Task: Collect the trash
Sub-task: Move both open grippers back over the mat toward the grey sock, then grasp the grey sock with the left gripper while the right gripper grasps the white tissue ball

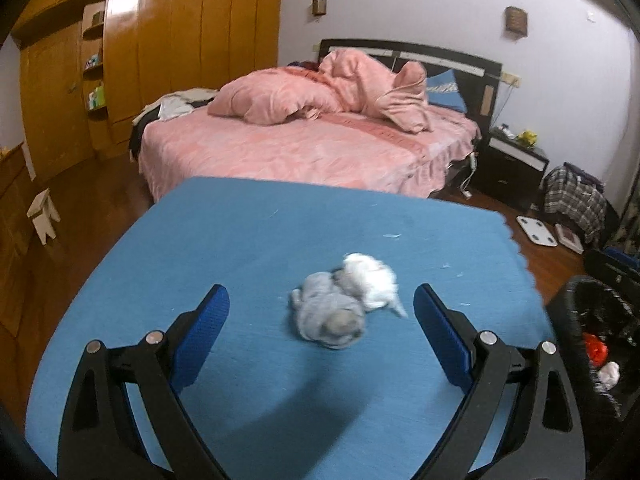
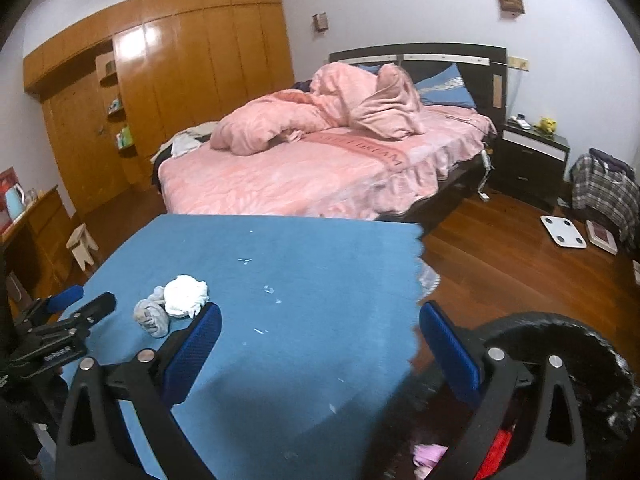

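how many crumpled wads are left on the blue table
2. A grey wad lies near the middle of the blue table, straight ahead of the open left gripper. A white wad touches it on the far side. Only tiny scraps lie elsewhere; nothing seems hidden.

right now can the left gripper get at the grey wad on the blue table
Probably yes: the left gripper is open, the grey wad lies between its fingers with nothing in front, though the white wad touches it and may come along.

Table [image 1: 200,240]: near, wads on it (touching)
Wads [image 1: 344,300]: mid-table
Bin [image 1: 592,344]: right of table
Bed [image 1: 300,152]: far
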A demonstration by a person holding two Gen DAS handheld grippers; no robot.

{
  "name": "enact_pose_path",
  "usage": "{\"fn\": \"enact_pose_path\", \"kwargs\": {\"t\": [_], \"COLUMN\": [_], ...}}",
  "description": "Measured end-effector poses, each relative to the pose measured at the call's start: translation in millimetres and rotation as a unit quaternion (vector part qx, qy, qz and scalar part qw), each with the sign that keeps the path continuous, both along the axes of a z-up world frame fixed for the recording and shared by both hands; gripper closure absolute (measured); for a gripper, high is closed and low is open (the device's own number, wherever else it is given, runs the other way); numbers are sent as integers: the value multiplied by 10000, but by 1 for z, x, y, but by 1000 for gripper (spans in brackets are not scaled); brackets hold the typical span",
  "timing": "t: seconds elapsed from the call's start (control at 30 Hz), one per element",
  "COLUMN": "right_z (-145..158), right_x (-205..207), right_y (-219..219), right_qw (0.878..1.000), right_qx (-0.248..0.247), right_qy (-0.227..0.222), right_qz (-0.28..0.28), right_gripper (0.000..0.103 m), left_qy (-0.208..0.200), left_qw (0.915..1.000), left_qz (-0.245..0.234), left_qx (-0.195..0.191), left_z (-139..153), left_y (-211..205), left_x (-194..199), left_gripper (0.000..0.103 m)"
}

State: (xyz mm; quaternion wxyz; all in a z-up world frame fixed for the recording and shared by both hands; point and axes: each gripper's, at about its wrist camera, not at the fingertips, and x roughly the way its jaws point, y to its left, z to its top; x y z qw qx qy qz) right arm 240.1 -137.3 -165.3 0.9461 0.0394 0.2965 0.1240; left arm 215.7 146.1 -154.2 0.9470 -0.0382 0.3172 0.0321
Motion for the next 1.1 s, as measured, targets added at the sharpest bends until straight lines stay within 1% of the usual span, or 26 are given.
{"fn": "enact_pose_path", "kwargs": {"t": [0.1, 0.33, 0.43, 0.47, 0.5, 0.63, 0.83, 0.93, 1.1], "right_z": [-8, -20, -25, -26, -27, -31, -32, -32, -35], "right_x": [11, 28, 32, 31, 32, 34, 37, 42, 49], "right_y": [15, 30, 33, 33, 34, 37, 46, 58, 82], "right_qw": [9999, 9996, 9994, 9994, 9993, 9990, 9989, 9987, 9980], "right_qx": [-91, -168, -206, -216, -230, -259, -262, -229, -246], "right_qy": [65, 208, 247, 250, 257, 303, 290, 283, 280], "right_qz": [52, 99, 137, 142, 151, 178, 254, 346, 517], "right_gripper": [6, 6, 6, 6, 6, 6, 6, 6, 6], "left_qy": [186, 523, 631, 663, 699, 650, 388, 291, 369], "left_qw": [9998, 9982, 9970, 9965, 9957, 9953, 9976, 9990, 9988], "left_qz": [-70, -228, -302, -336, -398, -421, -321, -139, 239], "left_qx": [-25, -181, -327, -381, -467, -587, -473, -300, -203], "left_z": [-14, -41, -48, -51, -53, -55, -44, -38, -39], "left_y": [5, 7, 10, 9, 11, 12, 16, 28, 58], "left_x": [13, 34, 39, 40, 42, 40, 26, 21, 23], "left_gripper": [20, 29, 40, 48, 53, 57, 58, 58, 58]}}
